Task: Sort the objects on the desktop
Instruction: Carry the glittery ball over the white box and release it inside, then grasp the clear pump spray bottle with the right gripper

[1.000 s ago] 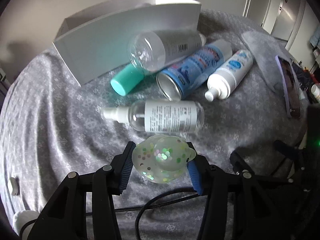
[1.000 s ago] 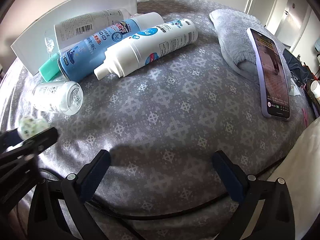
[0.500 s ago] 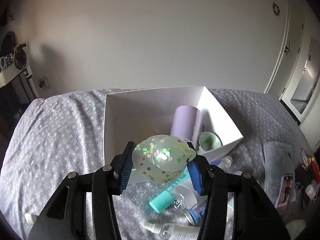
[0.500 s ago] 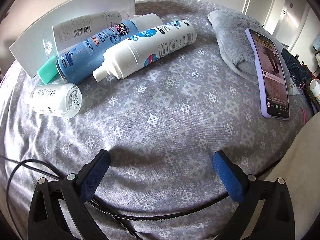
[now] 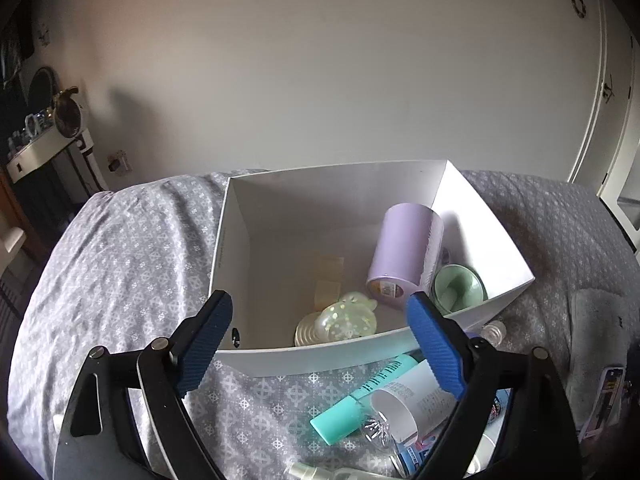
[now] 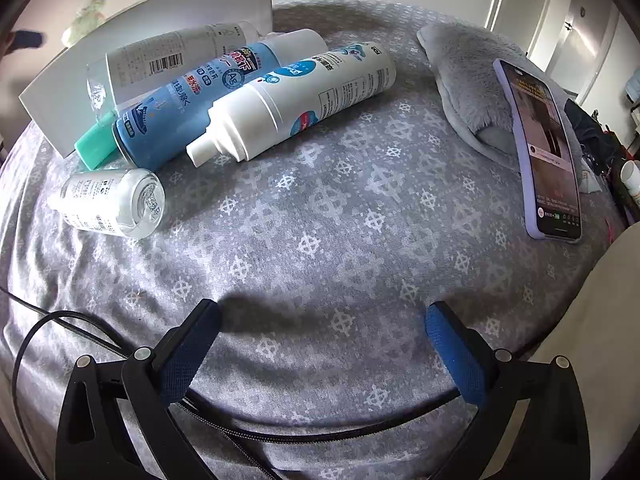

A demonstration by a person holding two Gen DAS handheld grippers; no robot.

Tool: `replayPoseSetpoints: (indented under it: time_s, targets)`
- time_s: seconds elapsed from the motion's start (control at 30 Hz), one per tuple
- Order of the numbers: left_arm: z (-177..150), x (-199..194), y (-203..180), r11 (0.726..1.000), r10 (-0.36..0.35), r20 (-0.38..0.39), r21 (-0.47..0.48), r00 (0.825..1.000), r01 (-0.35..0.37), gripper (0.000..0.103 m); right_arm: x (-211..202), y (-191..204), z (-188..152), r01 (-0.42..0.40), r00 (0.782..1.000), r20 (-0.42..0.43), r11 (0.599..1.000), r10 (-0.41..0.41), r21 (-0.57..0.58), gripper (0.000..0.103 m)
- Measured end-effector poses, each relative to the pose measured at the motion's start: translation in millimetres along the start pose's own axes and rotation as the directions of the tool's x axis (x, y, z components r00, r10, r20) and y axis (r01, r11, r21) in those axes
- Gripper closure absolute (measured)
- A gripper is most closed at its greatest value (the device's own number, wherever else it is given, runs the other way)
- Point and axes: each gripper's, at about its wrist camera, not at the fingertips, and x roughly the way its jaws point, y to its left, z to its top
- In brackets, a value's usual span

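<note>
My left gripper (image 5: 320, 304) hovers over the near wall of the white box (image 5: 488, 236). Its jaws are opening, with nothing pressed between the blue pads. The translucent sequin toy (image 5: 346, 320) is down inside the box, free of the pads, next to a lilac cylinder (image 5: 404, 256) and a green cup (image 5: 456, 292). My right gripper (image 6: 322, 312) stands open and empty low over the grey patterned cloth (image 6: 320, 220). Beyond it lie a white spray bottle (image 6: 304, 96), a blue can (image 6: 200, 100), a clear barcoded bottle (image 6: 172, 60) and a small clear bottle (image 6: 112, 204).
A teal-capped tube (image 5: 352, 412) lies against the box's front wall among the bottles. A phone (image 6: 544, 152) rests on a grey plush piece (image 6: 468, 76) at the right. A black cable (image 6: 60, 320) runs across the cloth near my right gripper.
The left gripper rose from the cloth with the sequin toy, carried it over the box, then spread its jaws; the toy dropped into the box. The right gripper hardly moved.
</note>
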Motion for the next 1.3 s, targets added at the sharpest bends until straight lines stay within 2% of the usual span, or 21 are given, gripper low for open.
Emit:
replayPoseSetpoints:
  time_s: [0.07, 0.1, 0.17, 0.27, 0.33, 0.43, 0.57, 0.67, 0.7, 0.73, 0.77, 0.83, 0.97, 1.03, 1.07, 1.13, 1.17, 1.23, 1.3]
  targets:
    - [-5, -15, 6, 1.0, 0.01, 0.024, -0.003, 1.0, -0.01, 0.008, 1, 1, 2, 0.0, 1.0, 0.001, 1.0, 0.0, 0.0, 0.0]
    - [-10, -23, 9, 1.0, 0.02, 0.041, -0.001, 0.999, -0.02, 0.002, 1, 1, 2, 0.0, 1.0, 0.0, 1.0, 0.0, 0.0, 0.0]
    - [-24, -39, 17, 0.999, 0.042, 0.076, 0.006, 0.996, -0.043, 0.001, 1, 2, 2, 0.001, 1.0, 0.0, 1.0, -0.001, 0.0, 0.0]
    - [-51, -47, 26, 0.997, 0.078, 0.059, 0.022, 0.995, -0.079, 0.001, 1, 2, 2, 0.003, 1.0, 0.0, 1.0, -0.003, 0.0, 0.0]
    - [-79, -45, 33, 0.994, 0.108, 0.026, 0.035, 0.994, -0.108, 0.001, 3, 2, 4, 0.009, 1.0, 0.0, 1.0, -0.009, -0.004, 0.0]
    - [-120, -29, 44, 0.992, 0.128, -0.084, 0.024, 0.988, -0.126, 0.001, 5, 3, 5, 0.013, 1.0, -0.003, 1.0, -0.013, -0.007, 0.0]
    - [-172, -7, 50, 0.989, 0.15, -0.187, 0.039, 0.971, -0.145, 0.001, 4, 2, 6, 0.013, 1.0, -0.005, 1.0, -0.013, -0.008, 0.0]
    - [-203, 10, 56, 0.99, 0.143, -0.25, 0.016, 0.958, -0.143, 0.001, 5, 1, 6, 0.009, 1.0, -0.01, 1.0, -0.009, -0.009, 0.0]
    - [-212, 15, 61, 0.991, 0.123, -0.257, -0.013, 0.959, -0.131, 0.0, 4, 2, 7, 0.01, 1.0, -0.011, 1.0, -0.01, -0.01, 0.0]
    - [-216, 13, 65, 0.992, 0.101, -0.206, -0.051, 0.973, -0.114, 0.0, 4, 2, 6, 0.013, 1.0, -0.01, 1.0, -0.013, -0.012, 0.0]
    - [-217, 12, 65, 0.991, 0.109, -0.179, -0.063, 0.978, -0.122, 0.0, 4, 2, 6, 0.016, 1.0, -0.01, 1.0, -0.016, -0.014, 0.0]
    - [-217, 14, 61, 0.989, 0.128, -0.168, -0.047, 0.978, -0.137, 0.0, 4, 2, 7, 0.011, 1.0, -0.009, 1.0, -0.012, -0.008, 0.0]
    - [-215, 16, 63, 0.99, 0.112, -0.155, -0.063, 0.982, -0.123, 0.0, 0, 1, 14, -0.026, 0.999, -0.032, 1.0, 0.026, -0.001, 0.0]
    - [-216, 16, 64, 0.99, 0.116, -0.151, -0.062, 0.982, -0.127, 0.0, -16, 4, 19, -0.067, 0.997, 0.022, 0.998, 0.067, -0.016, 0.001]
    - [-216, 16, 64, 0.99, 0.116, -0.15, -0.063, 0.982, -0.127, 0.0, -29, 11, 24, -0.07, 0.993, 0.094, 0.995, 0.077, -0.074, 0.001]
    - [-219, 16, 66, 0.99, 0.12, -0.147, -0.061, 0.982, -0.13, 0.0, -51, 38, 34, 0.004, 0.97, 0.235, 0.96, 0.065, -0.28, 0.001]
    - [-224, 13, 67, 0.99, 0.121, -0.146, -0.06, 0.982, -0.131, 0.0, -55, 54, 37, 0.061, 0.958, 0.281, 0.919, 0.055, -0.389, 0.001]
    - [-225, 13, 68, 0.99, 0.122, -0.145, -0.06, 0.982, -0.131, 0.0, -54, 84, 43, 0.149, 0.946, 0.323, 0.824, 0.043, -0.547, 0.001]
    - [-226, 12, 68, 0.99, 0.121, -0.143, -0.061, 0.982, -0.13, 0.0, -55, 103, 46, 0.146, 0.938, 0.333, 0.763, 0.096, -0.63, 0.001]
